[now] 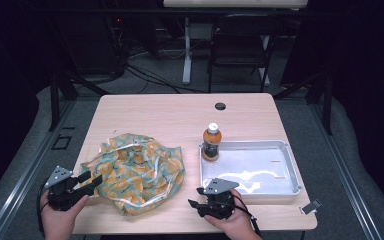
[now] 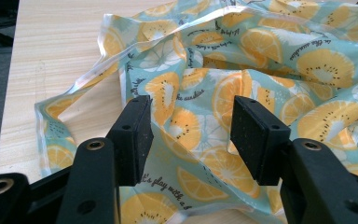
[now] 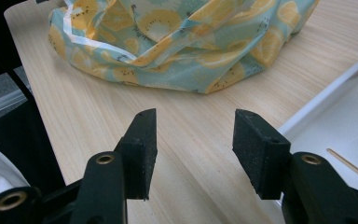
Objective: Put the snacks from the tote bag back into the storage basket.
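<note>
Lying crumpled on the left half of the table (image 1: 145, 115): fruit-print bag (image 1: 137, 170), thin and glossy, folds loose. Left gripper (image 2: 191, 135) at its near-left edge, jaws wide, holding nothing, film bunched between and beyond the pads. Likely slips: pinching one slack fold and dragging the whole heap, or film sliding out of the pads. Right gripper (image 3: 193, 140) also wide and holding nothing, over bare wood between bag and tray (image 1: 290, 165). Bottle (image 1: 211, 142) upright in tray's far-left corner, tall, easy to tip if swept by bag.
</note>
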